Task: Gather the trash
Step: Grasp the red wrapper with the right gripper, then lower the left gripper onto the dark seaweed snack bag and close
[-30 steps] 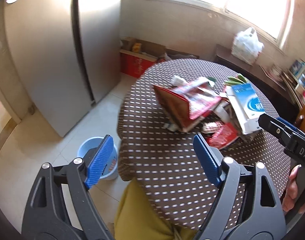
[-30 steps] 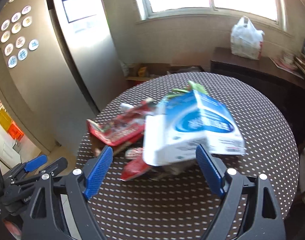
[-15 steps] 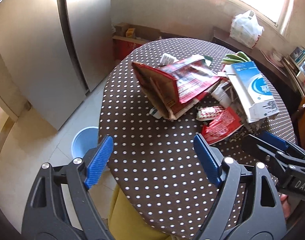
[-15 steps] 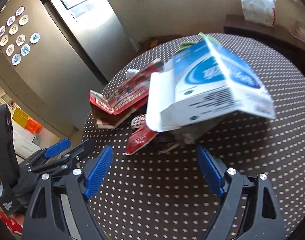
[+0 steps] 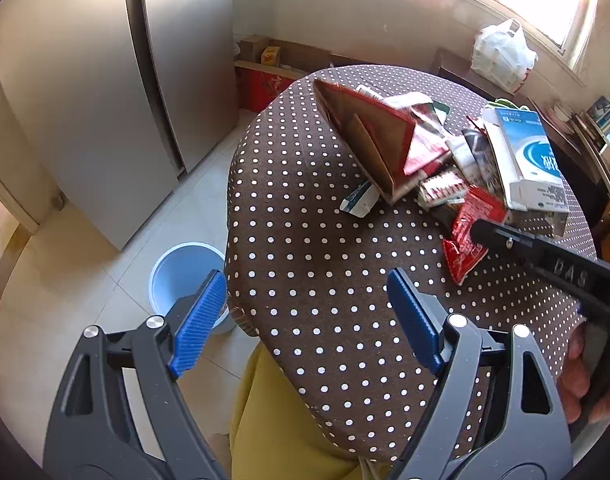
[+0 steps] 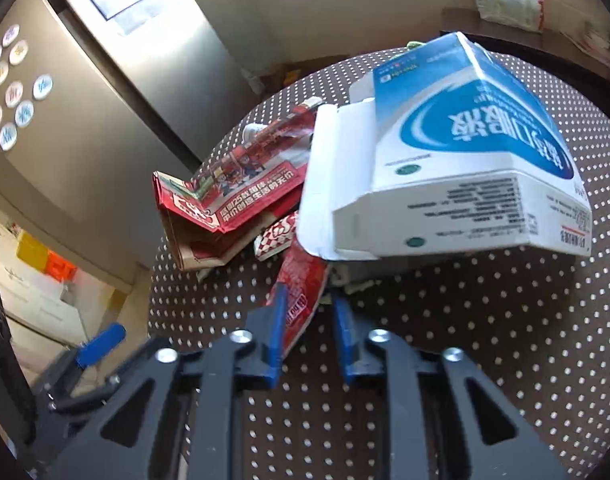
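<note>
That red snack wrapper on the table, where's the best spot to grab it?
Probably the near end of the red wrapper, coming low from the table's near edge. That end lies flat and free on the tablecloth, while its far end is tucked under the blue-and-white box.

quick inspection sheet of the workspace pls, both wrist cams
Surface: round table, brown polka-dot cloth.
Job's things: red wrapper, red carton, blue-white box, small packets, piled on the table's far side.
Clutter: blue bin on floor beside table.
Grippers: left gripper open, empty; right gripper, jaws narrowed around the red wrapper's end, grip unclear.
Cables: nothing seen.
Surroundings: fridge, white bag below the window.
</note>
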The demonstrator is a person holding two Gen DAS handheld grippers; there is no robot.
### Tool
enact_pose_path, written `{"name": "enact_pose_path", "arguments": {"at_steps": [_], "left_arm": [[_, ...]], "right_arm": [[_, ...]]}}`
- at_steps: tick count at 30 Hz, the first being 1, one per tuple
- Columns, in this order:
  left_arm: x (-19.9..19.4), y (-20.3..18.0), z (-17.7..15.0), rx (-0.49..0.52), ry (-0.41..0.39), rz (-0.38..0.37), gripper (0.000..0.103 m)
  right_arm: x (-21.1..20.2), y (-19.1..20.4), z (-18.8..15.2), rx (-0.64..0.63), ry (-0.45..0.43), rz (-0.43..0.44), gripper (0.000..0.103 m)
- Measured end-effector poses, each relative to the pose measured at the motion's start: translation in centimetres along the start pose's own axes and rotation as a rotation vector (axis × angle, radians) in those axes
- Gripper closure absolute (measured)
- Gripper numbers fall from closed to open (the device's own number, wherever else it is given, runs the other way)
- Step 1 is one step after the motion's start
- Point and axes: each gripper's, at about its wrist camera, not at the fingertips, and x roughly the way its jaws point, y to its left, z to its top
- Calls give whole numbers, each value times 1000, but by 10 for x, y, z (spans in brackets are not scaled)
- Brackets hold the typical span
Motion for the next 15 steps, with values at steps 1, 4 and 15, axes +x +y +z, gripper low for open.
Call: {"name": "enact_pose_path", "arguments": {"at_steps": [1, 4, 15], "left_arm": [[1, 0, 0, 1, 3, -1, 22], [-1, -2, 0, 14, 0, -11, 22], [-3, -40, 8, 71, -5, -67, 22]], "right_arm": [[-1, -1, 0, 9, -3, 10, 95], [-9, 3, -3, -26, -24, -15, 99], [-51, -17, -24, -29, -86, 24, 100]]}}
